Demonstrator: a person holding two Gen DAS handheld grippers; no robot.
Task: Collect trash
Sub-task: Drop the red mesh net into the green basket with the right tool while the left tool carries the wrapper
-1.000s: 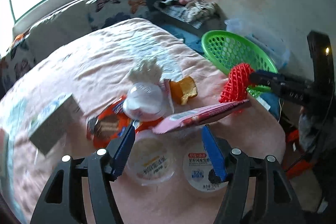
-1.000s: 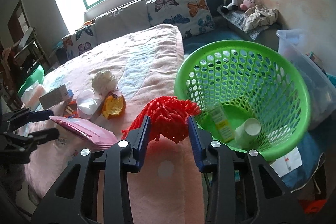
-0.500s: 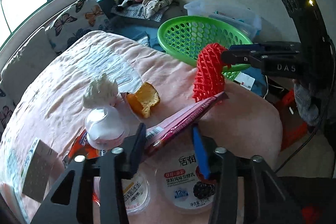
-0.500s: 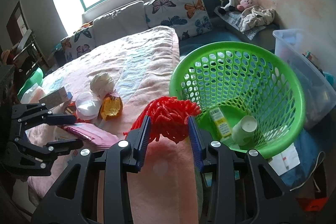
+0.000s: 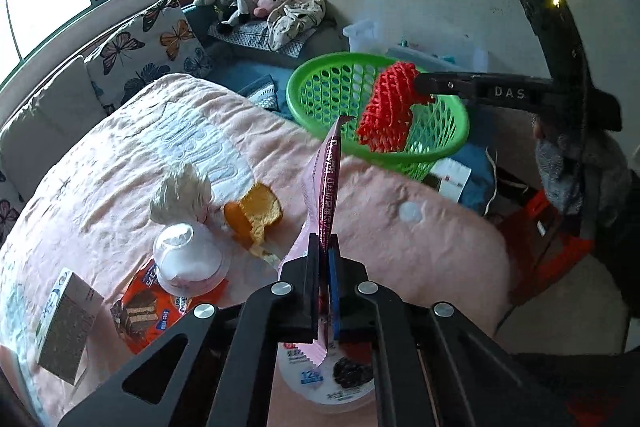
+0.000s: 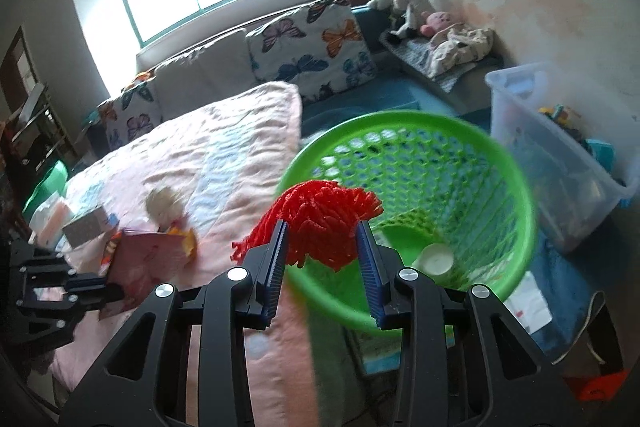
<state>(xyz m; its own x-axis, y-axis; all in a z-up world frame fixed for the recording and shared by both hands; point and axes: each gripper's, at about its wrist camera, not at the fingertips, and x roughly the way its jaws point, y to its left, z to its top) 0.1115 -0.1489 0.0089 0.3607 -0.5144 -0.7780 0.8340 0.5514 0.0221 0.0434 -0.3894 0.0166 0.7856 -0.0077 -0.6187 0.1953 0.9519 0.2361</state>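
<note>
Yogurt lid [image 5: 324, 371] lay nearest in the left wrist view, half hidden under the left gripper [image 5: 325, 247], its print hard to read. That gripper's jaws had just been closing and were clamped flat on a pink wrapper [image 5: 329, 183], which stood on edge and reached toward the far side; a second earlier it lay across the open jaws. Left of it on the pink bedspread [image 5: 400, 247] sat an orange snack packet [image 5: 140, 311], a clear cup [image 5: 184, 259], a small carton [image 5: 64, 323], an orange peel [image 5: 252, 213] and a crumpled tissue [image 5: 180, 195]. Farther right, the right gripper [image 6: 322, 251] pinched a red foam net [image 6: 320, 223] over the rim of the green basket [image 6: 516, 227], having come from above the bed edge. The basket was blurred in the right wrist view; a white cup [image 6: 434, 259] showed inside.
</note>
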